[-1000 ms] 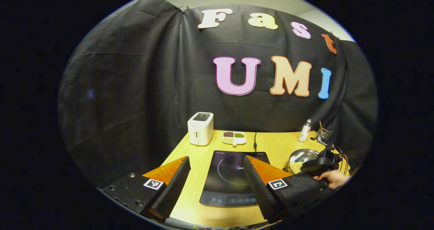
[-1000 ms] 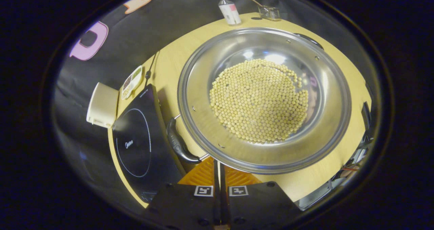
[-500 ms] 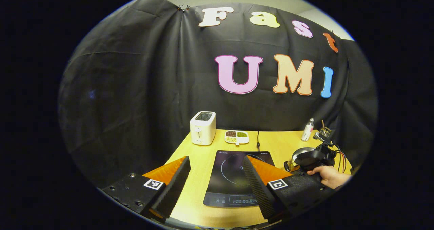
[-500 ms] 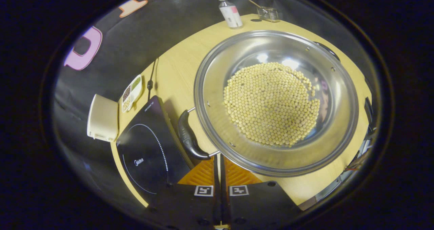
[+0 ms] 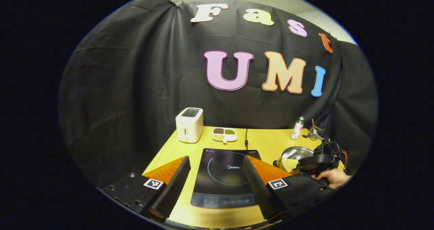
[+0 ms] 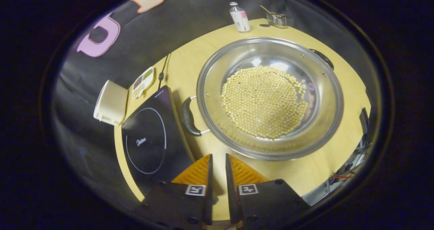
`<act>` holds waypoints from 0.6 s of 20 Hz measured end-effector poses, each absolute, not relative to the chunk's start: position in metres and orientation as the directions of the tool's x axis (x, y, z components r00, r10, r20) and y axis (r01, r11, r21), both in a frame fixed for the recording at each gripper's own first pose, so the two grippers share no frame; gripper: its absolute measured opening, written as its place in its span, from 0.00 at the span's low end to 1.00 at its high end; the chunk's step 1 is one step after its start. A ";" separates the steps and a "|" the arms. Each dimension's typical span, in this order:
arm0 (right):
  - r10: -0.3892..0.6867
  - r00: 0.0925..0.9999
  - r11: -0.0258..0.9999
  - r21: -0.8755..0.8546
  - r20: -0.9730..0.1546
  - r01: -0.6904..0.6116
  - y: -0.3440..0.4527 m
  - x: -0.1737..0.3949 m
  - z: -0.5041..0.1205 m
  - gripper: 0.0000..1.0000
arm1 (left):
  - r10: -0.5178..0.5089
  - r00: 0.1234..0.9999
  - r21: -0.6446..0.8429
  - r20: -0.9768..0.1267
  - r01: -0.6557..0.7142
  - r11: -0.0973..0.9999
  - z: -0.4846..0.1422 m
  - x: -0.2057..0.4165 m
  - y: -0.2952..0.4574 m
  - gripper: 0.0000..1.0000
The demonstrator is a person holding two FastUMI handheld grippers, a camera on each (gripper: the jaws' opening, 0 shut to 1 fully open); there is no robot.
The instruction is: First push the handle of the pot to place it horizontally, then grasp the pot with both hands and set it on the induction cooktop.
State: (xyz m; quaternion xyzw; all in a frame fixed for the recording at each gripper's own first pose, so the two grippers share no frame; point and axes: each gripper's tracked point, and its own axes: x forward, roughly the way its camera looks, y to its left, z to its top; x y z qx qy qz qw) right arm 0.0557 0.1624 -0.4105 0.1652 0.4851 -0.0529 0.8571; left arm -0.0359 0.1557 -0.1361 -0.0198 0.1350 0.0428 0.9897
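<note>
Left gripper (image 5: 216, 170) hangs over the near edge of the table (image 5: 271, 142), fingers spread wide w/ nothing between them, bare wood on both sides of it. Straight ahead btwn its fingers lies the induction cooktop (image 5: 225, 175); the logo in the ring reads "Midea", the small print at its corners is too tiny to read. Past the cooktop, up-left, a toaster (image 5: 189, 124), then a divided snack dish (image 5: 224, 134) and the cooktop's cord (image 5: 246, 138) near the back wall. Off to the right of this gripper sits the pot (image 5: 294, 155), w/ a hand (image 5: 331, 176) holding the other tool just in front of it. Right gripper (image 6: 217, 170) sits close above the table's front edge, fingers nearly together w/ a slim gap, pinching nothing. The pot is just ahead and a bit right of its tips, not touching, full of pale beans (image 6: 263, 101). The pot's near handle (image 6: 188, 117) lies ahead-left of the tips, btwn pot and cooktop, the far handle (image 6: 320, 56) on the opposite rim. Bare strip of wood in front of the pot. Behind it a bottle (image 6: 239, 17), label unreadable, and a small wire holder (image 6: 277, 19).
</note>
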 end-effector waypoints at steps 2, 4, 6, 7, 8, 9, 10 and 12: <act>0.090 0.528 0.948 0.236 -0.845 0.216 0.154 0.037 -0.406 0.27 | 0.050 0.960 -0.032 -0.276 -0.061 0.998 -0.139 -0.031 0.149 0.96; 0.084 0.526 0.950 0.227 -0.846 0.213 0.138 0.018 -0.400 0.31 | 0.016 0.956 -0.046 -0.294 -0.031 0.998 -0.146 -0.026 0.140 0.93; 0.077 0.511 0.949 0.221 -0.856 0.226 0.121 0.005 -0.394 0.50 | -0.040 0.947 -0.079 -0.318 0.016 0.997 -0.153 -0.021 0.126 0.96; 0.067 0.508 0.947 0.216 -0.859 0.239 0.113 -0.001 -0.392 0.63 | -0.067 0.941 -0.097 -0.332 0.037 0.995 -0.160 -0.019 0.118 0.96; 0.062 0.509 0.945 0.215 -0.858 0.247 0.101 -0.005 -0.388 0.78 | -0.092 0.933 -0.116 -0.349 0.055 0.992 -0.165 -0.017 0.110 0.96; 0.058 0.509 0.944 0.214 -0.859 0.253 0.092 -0.008 -0.386 0.83 | -0.118 0.920 -0.137 -0.374 0.072 0.988 -0.174 -0.014 0.103 0.96; 0.054 0.508 0.942 0.213 -0.860 0.260 0.082 -0.015 -0.383 0.92 | -0.136 0.908 -0.152 -0.396 0.082 0.985 -0.180 -0.012 0.095 0.96; 0.035 0.507 0.932 0.211 -0.861 0.294 0.058 -0.017 -0.377 0.94 | -0.169 0.888 -0.183 -0.428 0.098 0.978 -0.191 -0.007 0.078 0.96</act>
